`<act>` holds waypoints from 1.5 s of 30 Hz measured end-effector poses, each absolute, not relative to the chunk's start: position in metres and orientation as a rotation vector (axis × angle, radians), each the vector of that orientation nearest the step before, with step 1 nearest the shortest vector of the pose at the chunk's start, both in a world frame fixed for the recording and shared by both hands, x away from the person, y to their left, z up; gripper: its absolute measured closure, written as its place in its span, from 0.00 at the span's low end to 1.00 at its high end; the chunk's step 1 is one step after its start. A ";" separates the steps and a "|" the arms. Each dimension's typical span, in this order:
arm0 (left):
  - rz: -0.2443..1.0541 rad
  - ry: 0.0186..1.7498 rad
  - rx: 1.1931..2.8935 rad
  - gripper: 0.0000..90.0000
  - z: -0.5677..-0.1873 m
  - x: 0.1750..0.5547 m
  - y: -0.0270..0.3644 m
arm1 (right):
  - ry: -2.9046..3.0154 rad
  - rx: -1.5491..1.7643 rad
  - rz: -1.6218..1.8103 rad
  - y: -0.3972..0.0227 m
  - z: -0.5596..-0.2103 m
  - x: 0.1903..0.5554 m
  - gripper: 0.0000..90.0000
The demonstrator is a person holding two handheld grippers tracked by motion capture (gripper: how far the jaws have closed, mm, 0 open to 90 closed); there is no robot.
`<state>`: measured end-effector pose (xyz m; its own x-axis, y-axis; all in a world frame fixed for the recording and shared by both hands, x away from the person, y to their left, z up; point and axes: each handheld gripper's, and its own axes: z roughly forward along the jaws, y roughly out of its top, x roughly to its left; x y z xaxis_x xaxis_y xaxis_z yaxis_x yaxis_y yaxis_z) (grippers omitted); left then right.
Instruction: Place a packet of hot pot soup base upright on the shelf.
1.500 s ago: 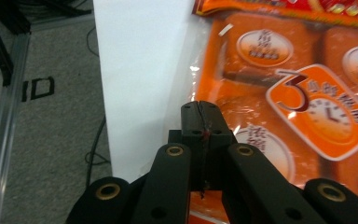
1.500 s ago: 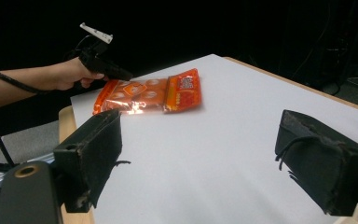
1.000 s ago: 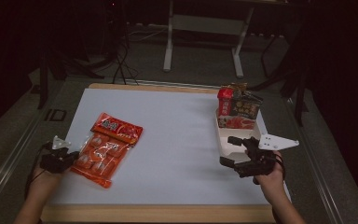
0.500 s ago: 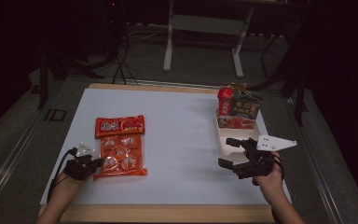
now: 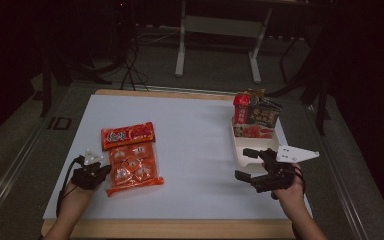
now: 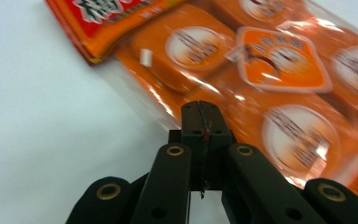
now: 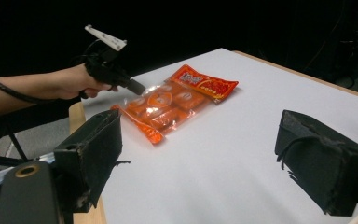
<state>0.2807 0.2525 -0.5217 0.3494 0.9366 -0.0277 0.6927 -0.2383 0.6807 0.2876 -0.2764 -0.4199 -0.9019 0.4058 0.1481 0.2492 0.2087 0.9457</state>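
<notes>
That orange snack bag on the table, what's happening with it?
A person holds a gripper in each hand. The left gripper is shut on the edge of the orange snack bag, which lies flat on the white table. The right gripper hangs open by the white tray of other packets, holding nothing.

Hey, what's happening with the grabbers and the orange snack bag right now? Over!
Left gripper shut on snack bag edge. Right gripper open, holding nothing, beside white tray. Nothing in the way.

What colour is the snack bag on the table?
Orange with a red header: the snack bag, clearest in the left gripper view.
</notes>
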 end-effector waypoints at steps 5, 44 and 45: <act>0.562 1.459 2.008 1.00 -0.524 0.299 0.259 | 2.331 0.642 1.797 -0.279 -0.423 0.288 0.16; 0.420 1.270 2.159 1.00 -0.522 0.330 0.172 | 2.359 0.650 1.779 -0.277 -0.426 0.289 0.17; 0.412 1.254 2.168 1.00 -0.521 0.330 0.164 | 2.360 0.648 1.777 -0.277 -0.426 0.289 0.16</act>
